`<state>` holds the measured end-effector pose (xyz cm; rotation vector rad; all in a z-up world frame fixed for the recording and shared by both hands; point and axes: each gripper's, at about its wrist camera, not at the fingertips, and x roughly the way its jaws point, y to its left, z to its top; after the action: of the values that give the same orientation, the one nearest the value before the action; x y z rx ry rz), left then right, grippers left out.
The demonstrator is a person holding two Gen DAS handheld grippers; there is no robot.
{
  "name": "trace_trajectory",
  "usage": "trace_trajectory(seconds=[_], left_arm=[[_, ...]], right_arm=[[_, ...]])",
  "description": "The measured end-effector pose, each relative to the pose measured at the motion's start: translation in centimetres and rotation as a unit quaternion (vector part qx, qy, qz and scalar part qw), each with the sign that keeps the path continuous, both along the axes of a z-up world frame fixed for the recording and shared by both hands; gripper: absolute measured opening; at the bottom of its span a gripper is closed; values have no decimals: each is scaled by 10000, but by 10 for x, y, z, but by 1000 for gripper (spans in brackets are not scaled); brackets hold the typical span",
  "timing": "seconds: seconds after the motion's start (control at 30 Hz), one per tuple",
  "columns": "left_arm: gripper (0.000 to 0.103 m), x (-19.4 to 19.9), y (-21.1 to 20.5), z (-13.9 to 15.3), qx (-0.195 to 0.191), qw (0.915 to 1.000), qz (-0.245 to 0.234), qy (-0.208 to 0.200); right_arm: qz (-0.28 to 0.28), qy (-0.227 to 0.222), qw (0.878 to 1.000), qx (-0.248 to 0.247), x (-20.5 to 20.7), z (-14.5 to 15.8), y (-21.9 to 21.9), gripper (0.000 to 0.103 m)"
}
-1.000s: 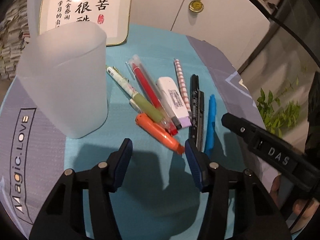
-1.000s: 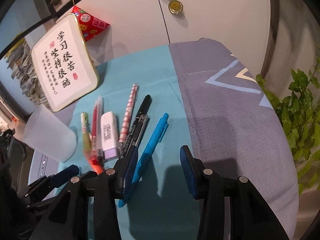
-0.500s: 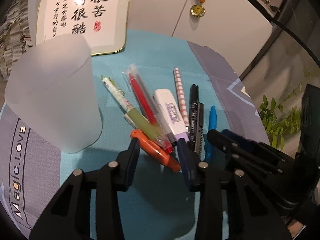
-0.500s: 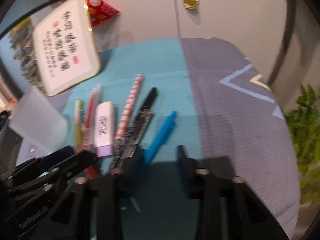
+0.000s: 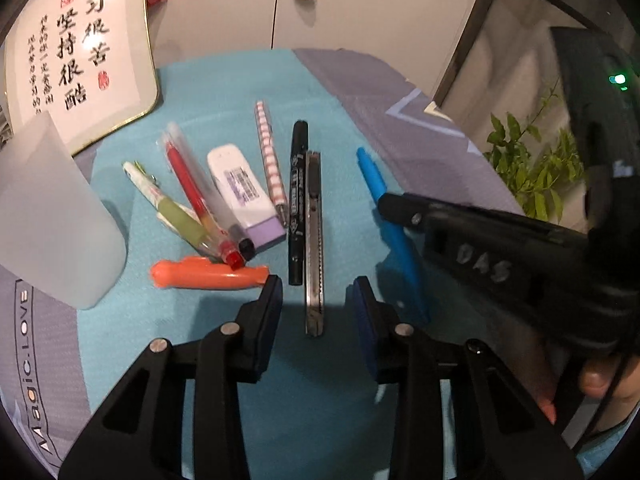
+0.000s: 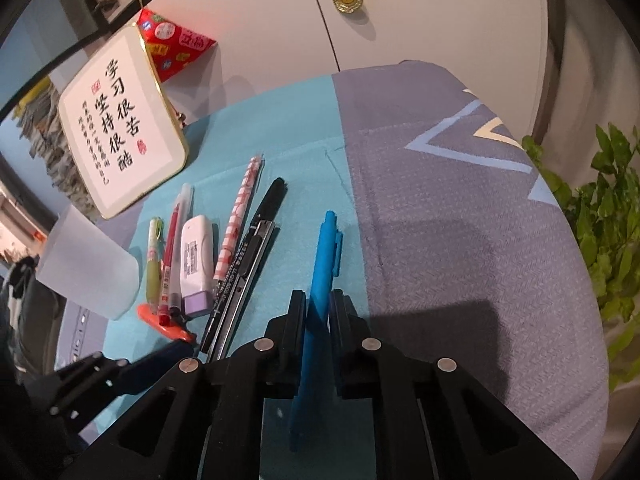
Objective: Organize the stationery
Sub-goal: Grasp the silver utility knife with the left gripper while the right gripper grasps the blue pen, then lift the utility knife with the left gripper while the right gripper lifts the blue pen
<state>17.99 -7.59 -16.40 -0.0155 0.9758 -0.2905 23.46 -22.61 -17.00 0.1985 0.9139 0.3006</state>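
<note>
Since the earlier frames the right gripper [image 6: 316,312] has closed its jaws onto the blue pen [image 6: 322,276], which a second ago lay free between wide jaws. The left gripper [image 5: 318,300] has shifted from the orange highlighter [image 5: 208,274] to straddle the utility knife [image 5: 314,236], and its jaws have just narrowed.

Right wrist view — the jaws stand almost together at lower centre, their pads pressed on the pen's barrel. The pen's long axis runs nearly vertically in the frame, clip end toward the top, and it lies on the teal part of the counter [image 6: 256,148].

Left wrist view — the jaws are partly open at lower centre, with the near end of the utility knife between them; neither pad touches it. The knife's long axis is vertical in the frame, lying just beside a black marker [image 5: 298,200] that runs parallel to it. Left of these lie a striped pencil [image 5: 270,160], a white correction tape [image 5: 244,192], a red pen [image 5: 192,188] and a green-gripped pen [image 5: 164,200], fanned toward the upper left. The orange highlighter lies crosswise below them. A frosted cup [image 5: 52,216] stands at the left edge.
</note>
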Motion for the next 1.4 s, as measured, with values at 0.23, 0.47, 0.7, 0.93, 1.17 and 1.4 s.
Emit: trace_trajectory(seconds=[0.23, 0.47, 0.7, 0.93, 1.17, 1.4], left_arm=[[14, -1, -5, 0, 76, 9999, -112, -103], [5, -23, 4, 7, -37, 9997, -248, 46], [4, -73, 32, 9, -138, 9989, -285, 346], [10, -70, 28, 29, -388, 9990, -191, -99], [18, -29, -8, 9, 153, 9993, -327, -57], [1, -46, 5, 7, -28, 9993, -364, -25]], right_arm=[[68, -80, 9997, -215, 2, -1, 6, 41], [315, -27, 9988, -369, -4, -2, 12, 11], [759, 144, 9961, -424, -57, 3, 3, 11], [592, 142, 9967, -538, -89, 6, 0, 11], [435, 19, 9980, -466, -93, 14, -5, 11], [424, 40, 9985, -344, -84, 13, -4, 11]])
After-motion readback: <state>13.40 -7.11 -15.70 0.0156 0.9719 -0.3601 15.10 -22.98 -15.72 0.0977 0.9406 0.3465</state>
